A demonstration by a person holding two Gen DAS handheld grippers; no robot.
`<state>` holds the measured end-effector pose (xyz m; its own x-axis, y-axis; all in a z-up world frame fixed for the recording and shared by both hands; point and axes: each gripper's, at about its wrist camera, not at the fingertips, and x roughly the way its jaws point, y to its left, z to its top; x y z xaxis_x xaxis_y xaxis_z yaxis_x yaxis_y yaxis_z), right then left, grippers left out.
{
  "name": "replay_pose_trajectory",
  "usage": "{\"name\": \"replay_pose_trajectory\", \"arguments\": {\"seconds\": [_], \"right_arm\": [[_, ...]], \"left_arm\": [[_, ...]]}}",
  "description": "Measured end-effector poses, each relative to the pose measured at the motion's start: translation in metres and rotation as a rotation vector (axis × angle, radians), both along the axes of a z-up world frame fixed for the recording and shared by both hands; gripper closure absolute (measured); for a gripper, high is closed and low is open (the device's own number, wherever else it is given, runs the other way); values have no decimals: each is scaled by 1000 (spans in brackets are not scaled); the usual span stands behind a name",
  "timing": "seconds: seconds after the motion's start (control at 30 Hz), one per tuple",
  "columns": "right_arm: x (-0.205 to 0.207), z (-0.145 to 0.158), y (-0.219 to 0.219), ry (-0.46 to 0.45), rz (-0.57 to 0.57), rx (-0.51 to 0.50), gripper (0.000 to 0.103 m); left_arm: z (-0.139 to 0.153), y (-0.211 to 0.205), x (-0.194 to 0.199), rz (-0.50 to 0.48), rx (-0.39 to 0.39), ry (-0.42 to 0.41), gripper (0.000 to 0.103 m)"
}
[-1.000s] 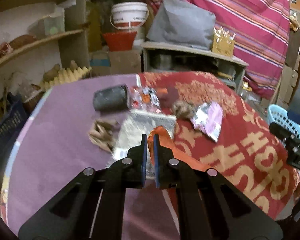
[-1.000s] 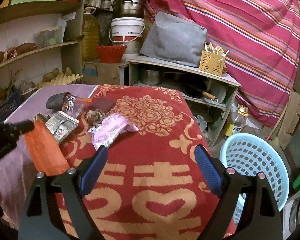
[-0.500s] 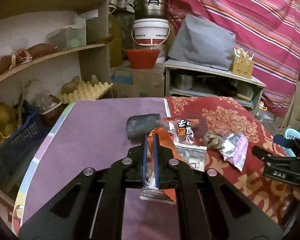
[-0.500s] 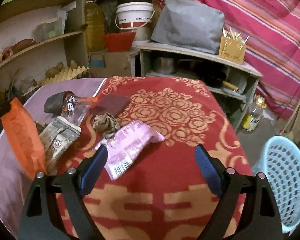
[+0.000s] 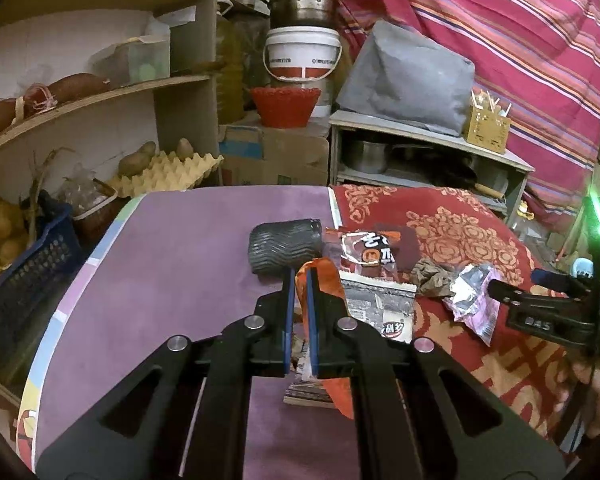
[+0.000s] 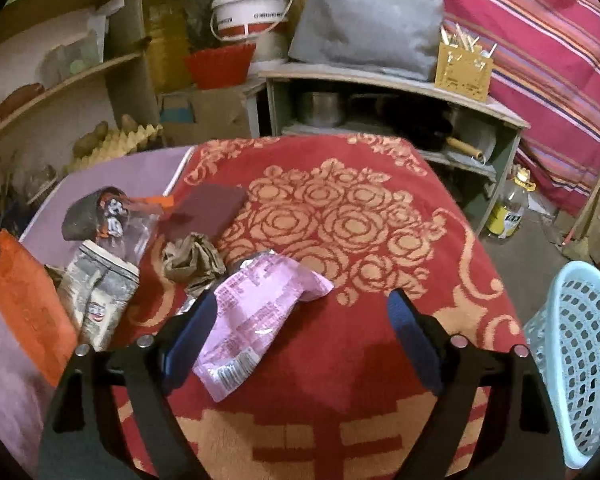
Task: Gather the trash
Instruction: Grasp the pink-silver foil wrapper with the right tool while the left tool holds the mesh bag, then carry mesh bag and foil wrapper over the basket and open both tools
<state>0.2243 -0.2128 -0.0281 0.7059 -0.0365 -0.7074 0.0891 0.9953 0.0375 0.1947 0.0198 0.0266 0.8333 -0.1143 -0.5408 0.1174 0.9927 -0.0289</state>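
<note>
Your right gripper (image 6: 300, 336) has just been closing a little, but its jaws are apart around the thin pink foil wrapper (image 6: 256, 320), which lies on the red patterned cloth (image 6: 340, 220) at about ten o'clock between them. It looks light, crinkly and slippery; pinch its flat middle. Your left gripper (image 5: 298, 304) is clamped on a soft orange plastic bag (image 5: 320, 276).

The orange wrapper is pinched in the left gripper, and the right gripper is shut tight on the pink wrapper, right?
Not quite. The left gripper does pinch the orange wrapper, but the right wrist view shows the right gripper open, its jaws just closing around the pink wrapper.
</note>
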Motion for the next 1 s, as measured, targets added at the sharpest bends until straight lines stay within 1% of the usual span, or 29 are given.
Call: {"name": "replay_pose_trajectory", "arguments": {"seconds": [0.03, 0.07, 0.1, 0.17, 0.23, 0.27, 0.3, 0.43, 0.67, 0.83, 1.0], "right_arm": [[3, -3, 1, 16, 10, 12, 45], [8, -9, 4, 37, 27, 31, 54], [10, -12, 5, 44, 36, 40, 58], [12, -16, 10, 43, 59, 45, 74], [12, -15, 13, 30, 71, 33, 80], [10, -12, 15, 18, 80, 22, 87], [8, -9, 15, 10, 89, 12, 91], [-7, 6, 14, -39, 108, -50, 95], [-52, 44, -10, -139, 94, -141, 95], [-89, 62, -37, -185, 60, -148, 95], [-128, 79, -77, -229, -2, -158, 95]], "left_arm": [[-1, -1, 0, -2, 3, 2, 99], [-1, -2, -1, -4, 6, 1, 99], [-1, -3, -1, -5, 8, 0, 99], [0, -3, -2, -5, 8, 0, 99], [-1, -3, -2, -4, 6, 2, 99], [0, -3, -2, -3, 3, 3, 99], [0, -3, -2, -4, 0, 3, 99], [5, -9, -8, -14, -10, -7, 99], [22, -27, -27, -49, -12, -52, 99], [38, -50, -45, -96, -14, -96, 99], [52, -81, -61, -151, -7, -130, 99]]}}
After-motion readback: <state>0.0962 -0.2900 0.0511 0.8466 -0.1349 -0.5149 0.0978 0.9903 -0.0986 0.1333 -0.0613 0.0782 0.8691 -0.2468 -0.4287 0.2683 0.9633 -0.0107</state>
